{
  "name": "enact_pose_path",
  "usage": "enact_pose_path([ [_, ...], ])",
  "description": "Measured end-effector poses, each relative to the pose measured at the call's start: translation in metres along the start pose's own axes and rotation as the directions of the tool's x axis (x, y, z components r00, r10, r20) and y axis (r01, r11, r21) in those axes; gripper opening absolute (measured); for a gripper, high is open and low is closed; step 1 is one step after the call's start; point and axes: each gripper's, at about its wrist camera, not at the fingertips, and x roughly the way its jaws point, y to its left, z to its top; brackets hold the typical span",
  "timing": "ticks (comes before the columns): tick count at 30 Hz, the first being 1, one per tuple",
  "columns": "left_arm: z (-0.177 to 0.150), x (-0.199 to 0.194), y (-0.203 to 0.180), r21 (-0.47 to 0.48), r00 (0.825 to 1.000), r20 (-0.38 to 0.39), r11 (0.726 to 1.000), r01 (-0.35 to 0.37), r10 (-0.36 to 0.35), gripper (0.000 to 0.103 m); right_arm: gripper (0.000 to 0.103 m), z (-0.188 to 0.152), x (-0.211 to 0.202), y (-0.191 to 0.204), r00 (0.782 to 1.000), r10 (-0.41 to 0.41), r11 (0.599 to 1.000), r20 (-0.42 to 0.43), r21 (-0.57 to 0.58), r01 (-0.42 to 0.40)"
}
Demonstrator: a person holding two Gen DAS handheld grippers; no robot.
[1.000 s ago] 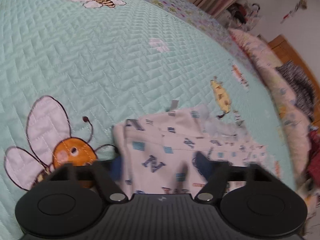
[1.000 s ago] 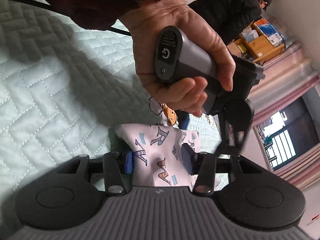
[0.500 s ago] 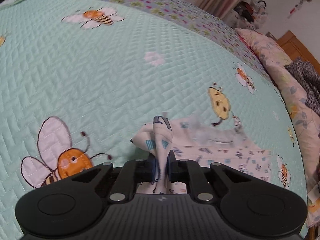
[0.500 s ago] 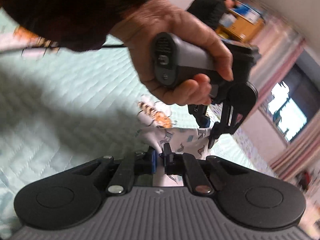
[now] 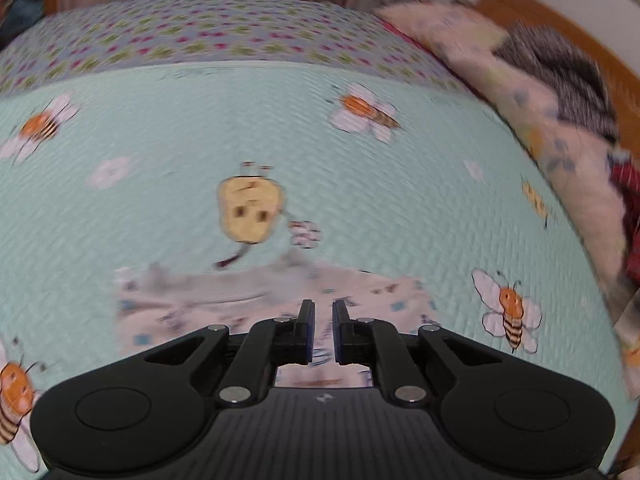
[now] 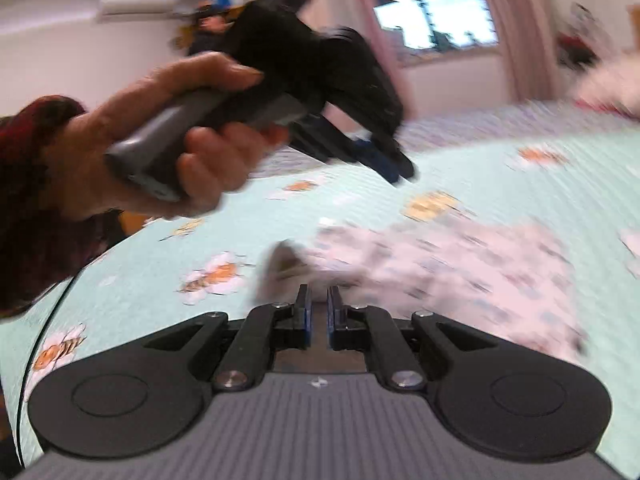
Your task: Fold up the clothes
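Observation:
A small white garment with blue letter print (image 5: pixel 256 300) lies on the mint quilted bedspread (image 5: pixel 160 128); it also shows in the right wrist view (image 6: pixel 460 264), blurred. My left gripper (image 5: pixel 323 312) is above the garment's near edge, jaws nearly closed with a narrow gap and nothing visibly between them. My right gripper (image 6: pixel 318 300) is likewise narrowly parted, with a raised fold of cloth (image 6: pixel 280 268) just beyond its tips. The other hand-held gripper (image 6: pixel 384 160) shows in the right wrist view, lifted above the bed.
Bee and flower appliqués dot the bedspread. Pillows and dark striped clothing (image 5: pixel 560 60) lie along the right by the wooden headboard (image 5: pixel 592 36). A window with pink curtains (image 6: pixel 440 16) is behind. The person's hand (image 6: pixel 160 148) holds the left gripper's handle.
Both grippers were pinched on the garment half a second ago; now both have let go and pulled up and back. The garment lies spread on the bed. Both views swung sharply.

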Motion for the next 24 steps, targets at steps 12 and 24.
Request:
enact_pose_path([
  [12, -0.026, 0.001, -0.008, 0.217, 0.915, -0.067, 0.901, -0.376, 0.398, 0.078, 0.045, -0.018, 0.006, 0.004, 0.999, 0.046, 0.998, 0.02, -0.045, -0.045],
  [24, -0.029, 0.042, -0.018, 0.392, 0.847, -0.15, 0.817, -0.423, 0.51, 0.084, 0.06, -0.024, 0.024, 0.055, 0.999, 0.036, 0.999, 0.02, -0.025, -0.036],
])
